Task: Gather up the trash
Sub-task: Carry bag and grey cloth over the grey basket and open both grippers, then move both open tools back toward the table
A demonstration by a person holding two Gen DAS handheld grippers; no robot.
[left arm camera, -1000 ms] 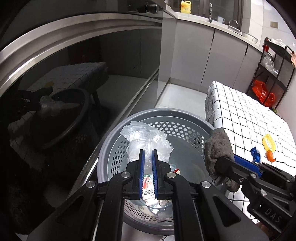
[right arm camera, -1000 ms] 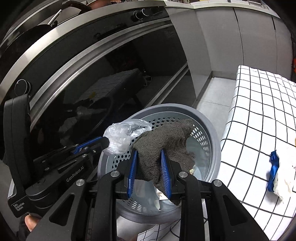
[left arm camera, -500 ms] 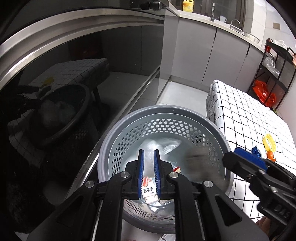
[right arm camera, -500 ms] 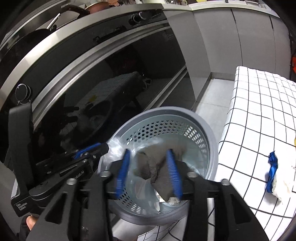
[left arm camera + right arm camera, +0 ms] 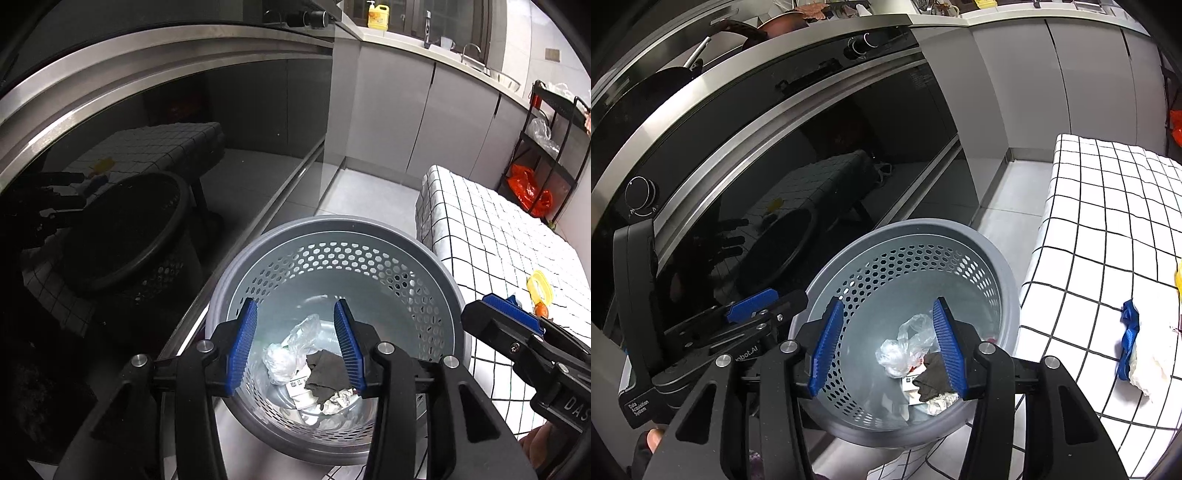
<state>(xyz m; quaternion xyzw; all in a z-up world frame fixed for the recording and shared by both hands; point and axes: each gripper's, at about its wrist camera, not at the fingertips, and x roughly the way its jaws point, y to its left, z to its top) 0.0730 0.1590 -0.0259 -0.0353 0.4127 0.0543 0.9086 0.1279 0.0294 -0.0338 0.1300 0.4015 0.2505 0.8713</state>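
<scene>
A grey perforated bin stands on the floor between the oven and the table. At its bottom lie a clear plastic bag, a dark grey rag and crumpled paper. My left gripper hovers over the bin; its jaws are opening and nothing is between them. My right gripper hangs open and empty above the same bin, over the bag and rag. Each gripper shows at the edge of the other's view.
A table with a black-and-white checked cloth stands right of the bin, bearing a blue scrap, white tissue and a yellow item. The dark glass oven door is on the left. A black rack with a red bag stands behind.
The left gripper let go of the plastic bag and the right let go of the grey rag. Both dropped to the bottom of the bin, and both sets of jaws have spread apart.
</scene>
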